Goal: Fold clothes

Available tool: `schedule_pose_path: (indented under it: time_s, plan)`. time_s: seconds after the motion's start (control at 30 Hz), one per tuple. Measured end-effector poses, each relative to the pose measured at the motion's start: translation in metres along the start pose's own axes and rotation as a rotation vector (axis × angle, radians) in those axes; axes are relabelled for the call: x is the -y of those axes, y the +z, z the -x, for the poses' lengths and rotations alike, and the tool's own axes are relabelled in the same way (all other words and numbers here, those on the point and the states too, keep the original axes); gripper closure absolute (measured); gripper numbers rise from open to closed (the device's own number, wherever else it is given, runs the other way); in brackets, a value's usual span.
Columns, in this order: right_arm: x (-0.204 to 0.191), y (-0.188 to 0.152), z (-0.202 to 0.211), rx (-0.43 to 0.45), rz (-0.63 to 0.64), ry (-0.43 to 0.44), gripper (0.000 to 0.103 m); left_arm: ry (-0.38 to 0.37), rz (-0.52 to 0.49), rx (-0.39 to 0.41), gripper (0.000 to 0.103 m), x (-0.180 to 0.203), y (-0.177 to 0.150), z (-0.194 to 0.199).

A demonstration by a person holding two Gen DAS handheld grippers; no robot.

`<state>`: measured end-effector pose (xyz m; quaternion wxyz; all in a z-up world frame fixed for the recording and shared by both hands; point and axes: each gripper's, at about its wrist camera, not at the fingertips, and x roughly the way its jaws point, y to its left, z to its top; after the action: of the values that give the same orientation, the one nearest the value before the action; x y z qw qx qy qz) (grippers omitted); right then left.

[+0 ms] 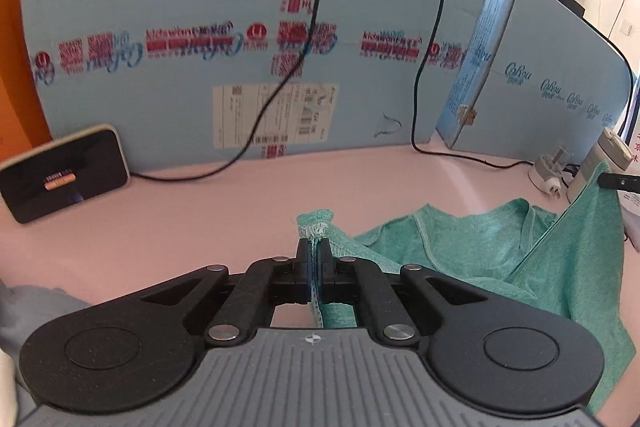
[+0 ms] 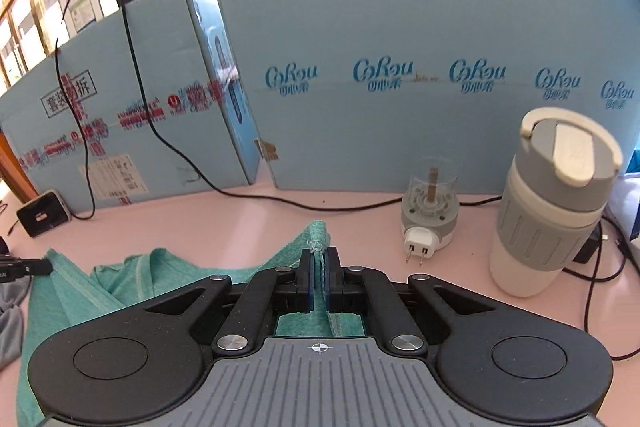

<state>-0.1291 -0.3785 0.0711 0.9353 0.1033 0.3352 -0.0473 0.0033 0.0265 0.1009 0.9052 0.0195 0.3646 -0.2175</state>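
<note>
A teal green knit garment [image 1: 480, 251] lies crumpled on the pink table [image 1: 180, 223]. My left gripper [image 1: 314, 247] is shut on a hemmed corner of it, and the cloth pokes out past the fingertips. From there the fabric stretches right to the other gripper's tip at the frame edge. In the right wrist view the same garment [image 2: 84, 291] spreads to the left. My right gripper [image 2: 319, 257] is shut on another stitched edge, which stands up between the pads. Both pinched corners are lifted off the table.
Light blue cardboard boxes [image 1: 200, 67] wall off the back. A black phone [image 1: 64, 173] leans at the left with black cables [image 1: 256, 131]. A plug-in device [image 2: 430, 211] and a grey-white bottle [image 2: 552, 203] stand at the right. Grey cloth [image 2: 10, 311] lies at the left edge.
</note>
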Motion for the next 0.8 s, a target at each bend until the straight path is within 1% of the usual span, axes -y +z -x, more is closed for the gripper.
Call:
schedule_pose_path:
  time_s: [0.07,0.13,0.27,0.37,0.4,0.43,0.47,0.5,0.57,0.6,0.63,0.67,0.7,0.77,0.8]
  plan:
    - [0.004,0.004,0.009,0.028,0.001,-0.016,0.098,0.031,-0.032,0.008,0.101,-0.002,0.006,0.0]
    - [0.011,0.005,0.007,0.032,-0.008,-0.059,0.098,0.059,-0.05,0.01,0.101,-0.005,0.011,-0.005]
    - [0.033,-0.001,-0.005,0.027,-0.048,-0.134,0.098,0.074,-0.093,0.004,0.1,-0.003,0.016,-0.023]
    - [0.044,-0.007,-0.023,-0.004,-0.063,-0.166,0.098,0.09,-0.087,-0.006,0.098,-0.003,0.011,-0.043]
    - [0.046,-0.008,-0.029,-0.01,-0.064,-0.17,0.098,0.102,-0.075,-0.006,0.096,-0.004,0.008,-0.049]
    - [0.046,-0.01,-0.035,-0.01,-0.061,-0.178,0.095,0.114,-0.053,0.001,0.095,-0.006,0.005,-0.053]
    - [0.046,-0.011,-0.039,-0.003,-0.063,-0.191,0.092,0.125,-0.032,0.008,0.089,-0.008,0.003,-0.056]
    - [0.045,-0.012,-0.044,0.006,-0.063,-0.213,0.092,0.136,-0.01,0.016,0.074,-0.011,0.0,-0.057]
    - [0.043,-0.013,-0.048,0.019,-0.056,-0.25,0.09,0.138,0.039,0.006,0.061,-0.017,-0.005,-0.054]
    - [0.043,-0.013,-0.048,0.015,-0.049,-0.266,0.084,0.133,0.044,0.002,0.06,-0.02,-0.007,-0.051]
    - [0.042,-0.013,-0.047,0.011,-0.046,-0.271,0.082,0.129,0.049,-0.003,0.059,-0.022,-0.009,-0.047]
    - [0.042,-0.013,-0.044,0.014,-0.05,-0.263,0.081,0.127,0.051,-0.01,0.056,-0.023,-0.011,-0.042]
    - [0.042,-0.014,-0.04,0.018,-0.053,-0.256,0.081,0.125,0.057,-0.013,0.049,-0.025,-0.014,-0.036]
    - [0.039,-0.016,-0.031,0.03,-0.034,-0.257,0.08,0.106,0.078,-0.014,0.039,-0.03,-0.02,-0.021]
    - [0.039,-0.019,-0.028,0.031,-0.029,-0.264,0.076,0.094,0.085,-0.016,0.038,-0.031,-0.023,-0.014]
